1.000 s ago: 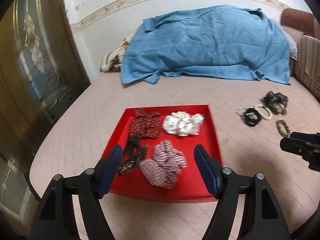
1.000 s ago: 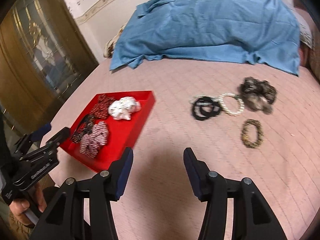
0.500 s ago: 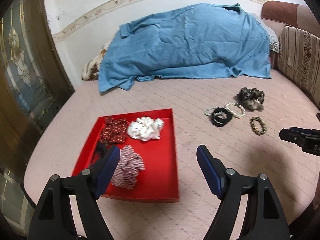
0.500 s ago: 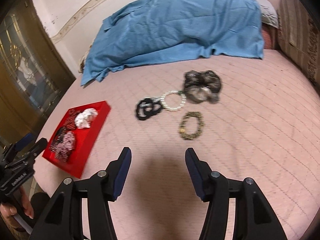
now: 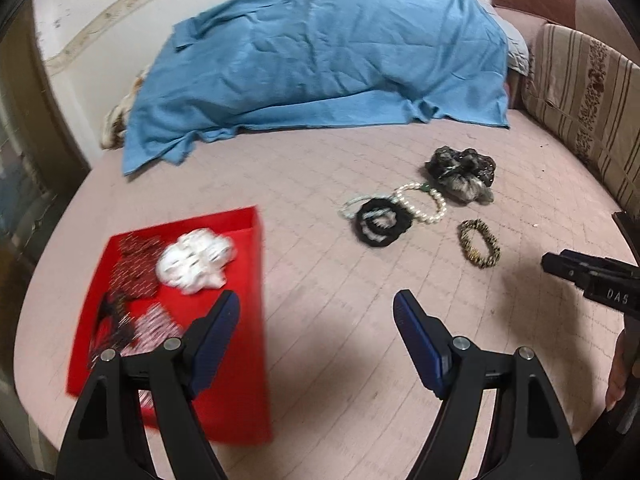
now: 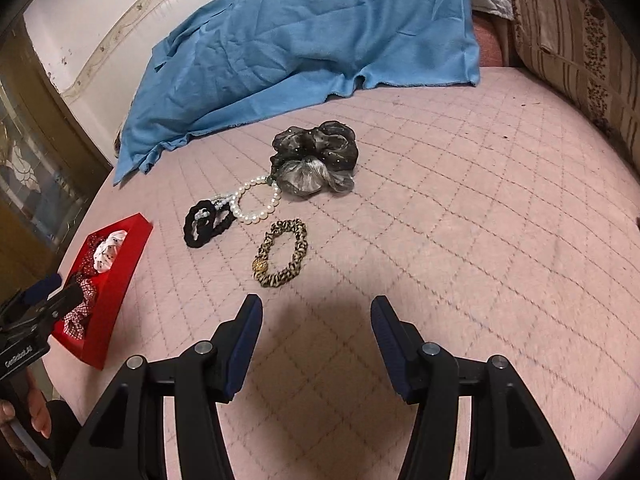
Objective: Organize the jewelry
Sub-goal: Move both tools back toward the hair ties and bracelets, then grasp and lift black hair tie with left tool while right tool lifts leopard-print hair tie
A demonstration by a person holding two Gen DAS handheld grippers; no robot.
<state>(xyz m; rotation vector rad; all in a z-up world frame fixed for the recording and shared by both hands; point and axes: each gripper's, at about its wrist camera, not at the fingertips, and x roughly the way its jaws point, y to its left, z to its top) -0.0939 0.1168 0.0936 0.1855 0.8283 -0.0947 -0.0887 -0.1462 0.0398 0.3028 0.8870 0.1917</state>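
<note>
Lying across the far end of the pink quilted bed: a large blue cloth, draped over a mound. Sitting at the near left edge of the bed, well left of the leopard-print band: a red tray, holding a white scrunchie, a dark red patterned one and a red-and-white checked one, the last blurred and partly hidden behind a jaw, so possibly mixed with a darker piece.

Hovering over bare quilt just this side of the leopard-print band: the right gripper, jaws standing apart with nothing between them. Hovering near the tray's right wall, well left of the band: the left gripper, jaws likewise spread wide and gripping nothing.

Resting beyond the band, toward the blue cloth: a dark sheer scrunchie with a grey part at its front. Lying between that scrunchie and the band: a pearl bracelet, touching the scrunchie at its green bead. Lying just left of the band, apart from it: a black hair tie, overlapping the pearls and a pale beaded strand.
</note>
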